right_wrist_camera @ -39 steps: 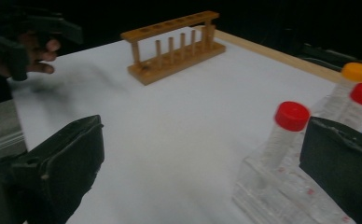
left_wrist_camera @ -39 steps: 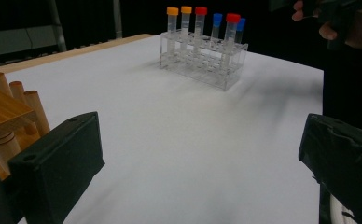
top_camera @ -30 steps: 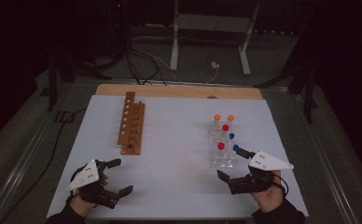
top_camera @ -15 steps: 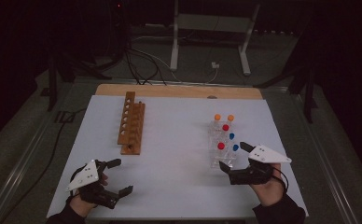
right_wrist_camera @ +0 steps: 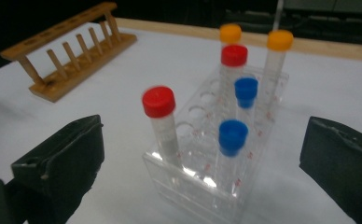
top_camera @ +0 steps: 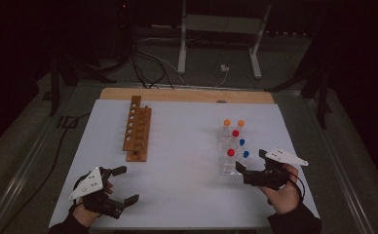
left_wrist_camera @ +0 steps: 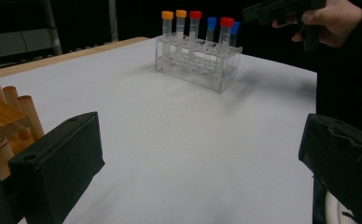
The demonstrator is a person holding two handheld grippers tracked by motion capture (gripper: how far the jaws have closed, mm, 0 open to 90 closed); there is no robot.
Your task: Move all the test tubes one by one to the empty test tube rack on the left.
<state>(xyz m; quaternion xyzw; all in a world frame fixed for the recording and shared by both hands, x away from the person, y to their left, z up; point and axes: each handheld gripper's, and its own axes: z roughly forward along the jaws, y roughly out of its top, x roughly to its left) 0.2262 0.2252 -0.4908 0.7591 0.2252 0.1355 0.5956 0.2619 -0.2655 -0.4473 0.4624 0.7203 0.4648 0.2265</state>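
Observation:
A clear plastic tube rack (top_camera: 224, 168) stands right of centre on the white table and holds several capped tubes, orange at the back, red and blue nearer. My right gripper (top_camera: 250, 161) is open just in front of the rack's near end. In the right gripper view its jaws (right_wrist_camera: 202, 140) stand wide on either side of the rack (right_wrist_camera: 188, 186), with a red-capped tube (right_wrist_camera: 159, 102) and a blue-capped tube (right_wrist_camera: 233, 135) closest. My left gripper (top_camera: 128, 184) rests open and empty at the front left. Its own view (left_wrist_camera: 200, 177) looks across bare table toward the rack (left_wrist_camera: 198, 60).
An empty wooden peg rack (top_camera: 137, 129) lies at the left of the table, its end near my left jaw (left_wrist_camera: 2, 121). The white sheet (top_camera: 177, 161) ends at a wooden strip at the back. A metal stand and cables sit beyond the table.
My right gripper has moved forward and a little left, closing in on the near end of the clear rack. The left gripper has stayed put.

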